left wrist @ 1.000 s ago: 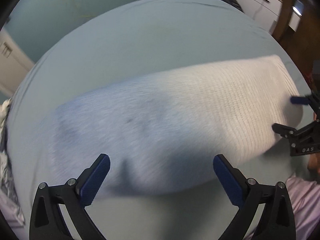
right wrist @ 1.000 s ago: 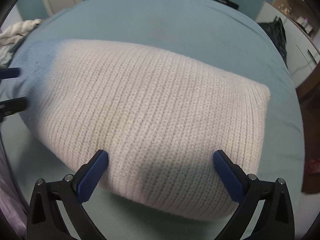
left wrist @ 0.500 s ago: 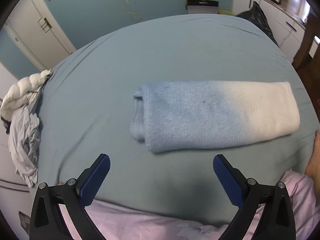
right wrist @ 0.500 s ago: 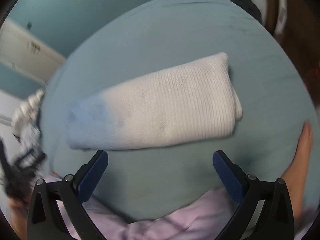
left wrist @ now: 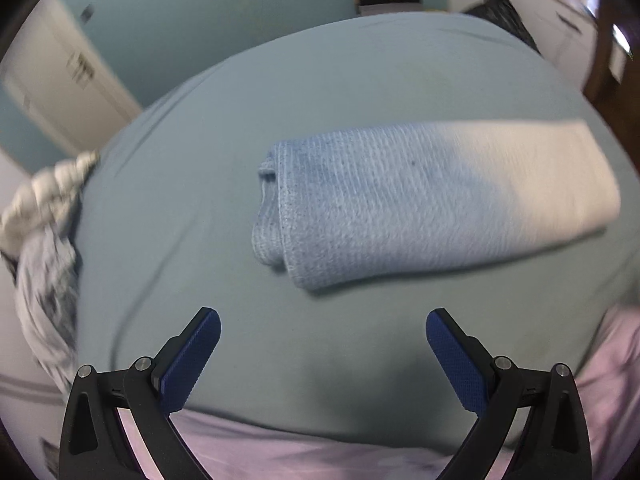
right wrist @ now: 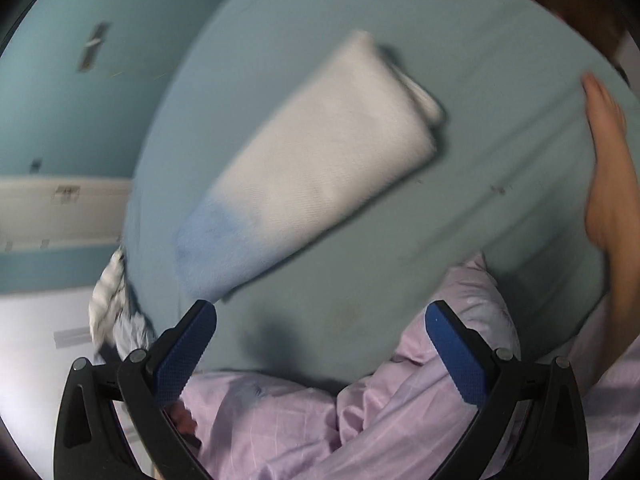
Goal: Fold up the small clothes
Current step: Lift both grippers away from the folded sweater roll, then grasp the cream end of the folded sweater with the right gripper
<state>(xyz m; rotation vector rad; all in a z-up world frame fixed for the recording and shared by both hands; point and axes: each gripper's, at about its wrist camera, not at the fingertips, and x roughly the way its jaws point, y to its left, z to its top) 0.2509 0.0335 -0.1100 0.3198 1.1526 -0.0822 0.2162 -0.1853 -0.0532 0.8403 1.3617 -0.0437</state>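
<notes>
Covering most of both views, the bed [left wrist: 360,88] with its teal sheet runs bare ahead of the fingers on every side of the folded knit. Its far edge curves under the teal wall [left wrist: 240,12], and its left edge drops off beside the white door [left wrist: 68,84]. Open sheet lies between the left gripper [left wrist: 323,344] and the knit, with more bare sheet beyond the knit up to the far edge. In the right wrist view, free sheet sits ahead and to the right of the right gripper [right wrist: 321,340], out to a bare foot [right wrist: 608,168] at the far right rim. Lilac checked fabric [right wrist: 400,420], on the person's legs, fills the space under and behind both sets of fingers.

Folded knit [left wrist: 432,204] lies flat on the bed, ahead of and slightly right of the left fingers, well apart from them. It is a long rectangle, blue at the end nearer the left fingers and fading to cream at the far right end; the blue end shows stacked layers. In the right wrist view the knit [right wrist: 320,160] runs diagonally, blue corner just above the left finger [right wrist: 184,356], contact unclear from blur.

Crumpled clothes pile [left wrist: 44,232] sits far left of the left fingers at the bed edge.

Both pairs of fingers stand spread wide, pinching nothing.
</notes>
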